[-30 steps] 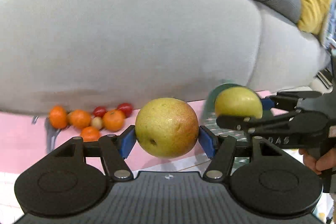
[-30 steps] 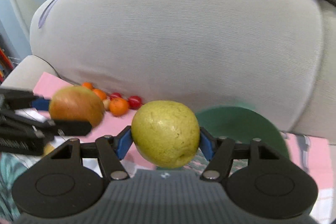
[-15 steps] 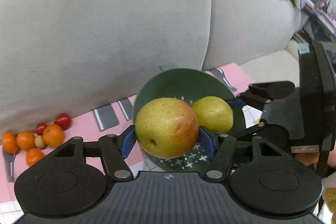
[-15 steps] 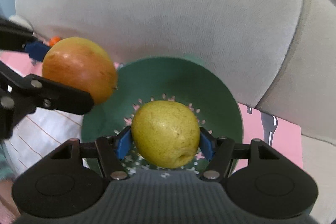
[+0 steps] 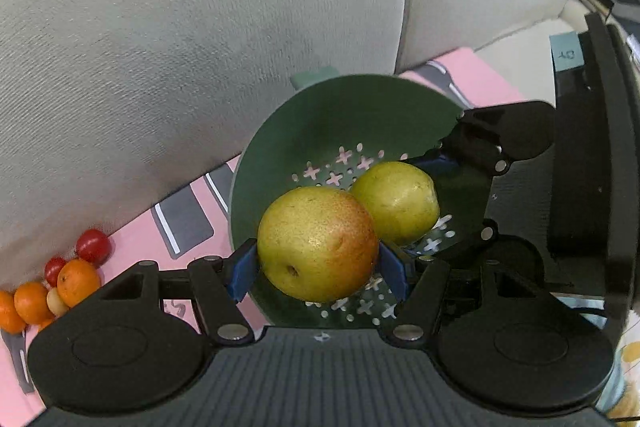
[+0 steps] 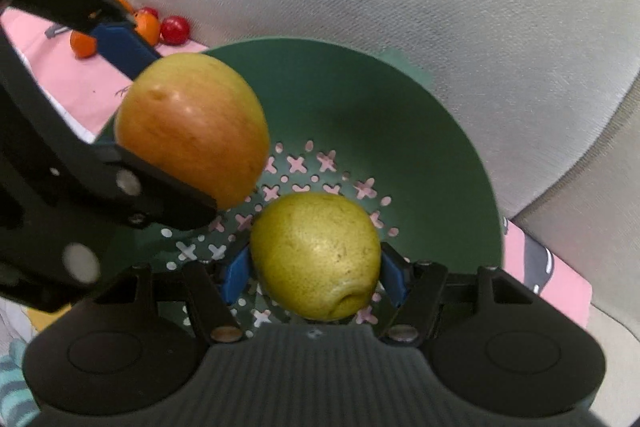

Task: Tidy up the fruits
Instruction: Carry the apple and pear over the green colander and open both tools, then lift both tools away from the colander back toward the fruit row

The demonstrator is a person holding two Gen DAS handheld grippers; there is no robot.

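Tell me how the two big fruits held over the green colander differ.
Colour: the left fruit is yellow with a red-orange blush, while the right fruit is plain yellow-green. Holder: the left fruit sits in the left gripper, the right fruit in the right gripper. Place: in the right wrist view the left fruit hangs by the colander rim, the right fruit over its holes. Both are round, speckled and clamped between blue fingers.

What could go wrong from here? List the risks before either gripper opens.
1. The left gripper and right gripper both hold fruit over the green colander, close together; the reddish pear and the green pear may knock on release.
2. Neither pear appears to rest on the colander floor, so a drop might bruise them.
3. The light colander could tip or slide on the pink mat.
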